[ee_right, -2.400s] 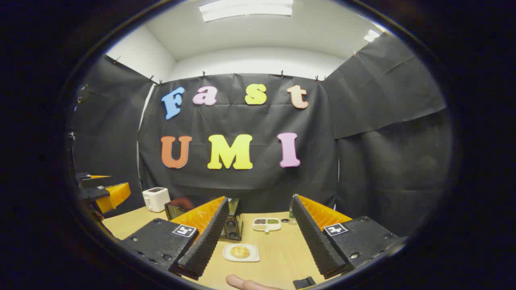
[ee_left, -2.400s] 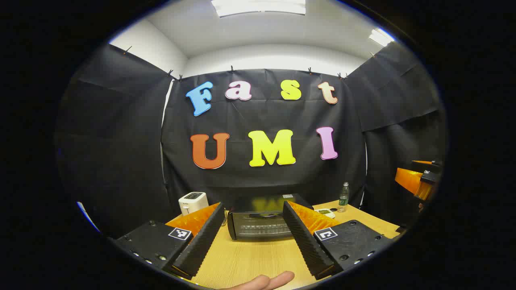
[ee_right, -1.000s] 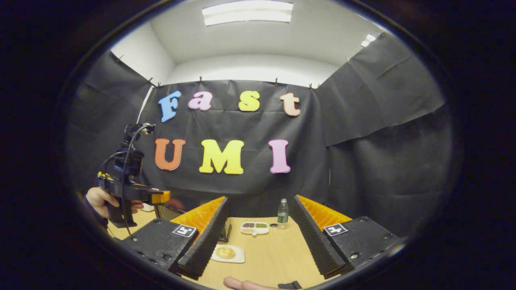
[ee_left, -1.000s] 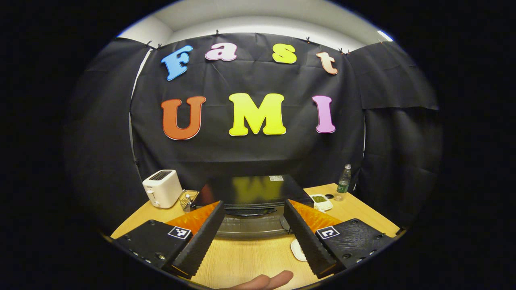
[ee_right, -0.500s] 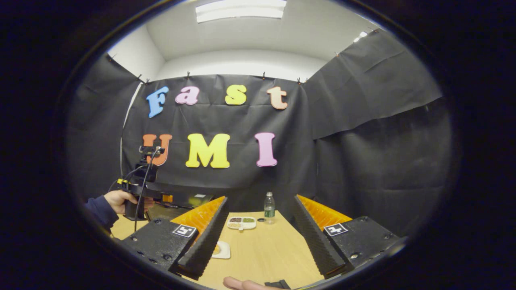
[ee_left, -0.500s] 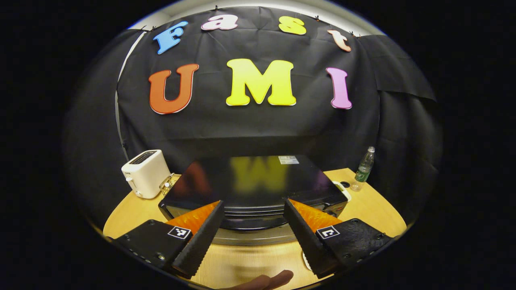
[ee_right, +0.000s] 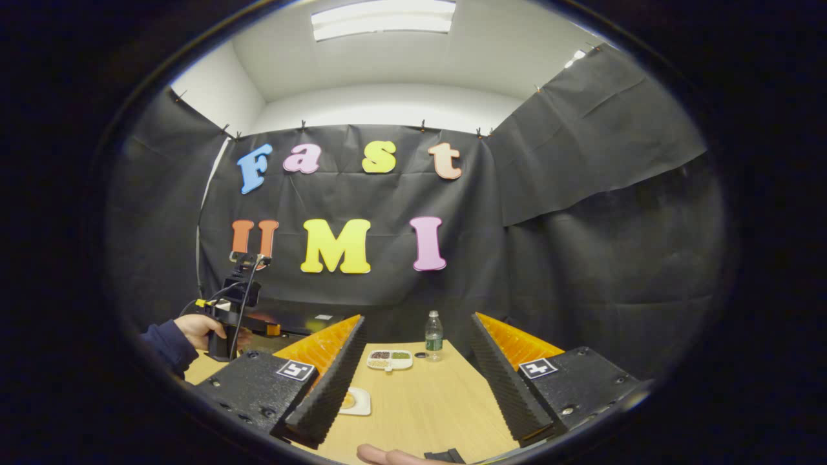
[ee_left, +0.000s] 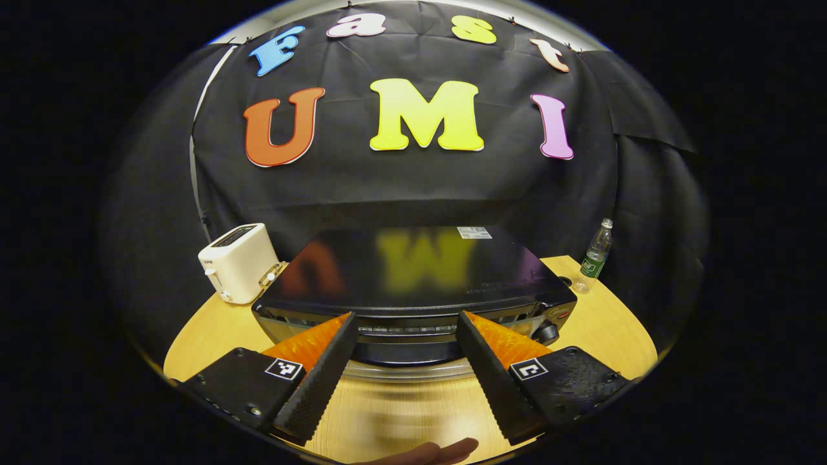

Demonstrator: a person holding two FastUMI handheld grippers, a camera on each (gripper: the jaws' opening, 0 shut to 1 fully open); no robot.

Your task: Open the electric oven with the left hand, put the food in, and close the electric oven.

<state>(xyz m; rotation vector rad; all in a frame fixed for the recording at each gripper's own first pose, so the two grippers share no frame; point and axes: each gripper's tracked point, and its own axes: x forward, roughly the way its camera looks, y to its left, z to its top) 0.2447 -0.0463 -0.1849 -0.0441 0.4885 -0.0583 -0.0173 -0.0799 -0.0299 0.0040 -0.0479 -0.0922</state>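
Left gripper view looks down on one glossy black box-shaped electric oven (ee_left: 413,271) with a flat mirror-like top, standing on the pale wood-grain table (ee_left: 601,323) with its door closed. The left gripper (ee_left: 406,361) hovers just before the oven's front, its two ridged fingers spread wide and holding nothing. One white plastic toaster (ee_left: 236,261) stands left of the oven; one clear plastic bottle (ee_left: 594,255) stands right. Right gripper view shows the right gripper (ee_right: 413,374) spread above the table, empty. One white plate of food (ee_right: 354,401) lies near its left finger, beside one divided dish (ee_right: 389,359).
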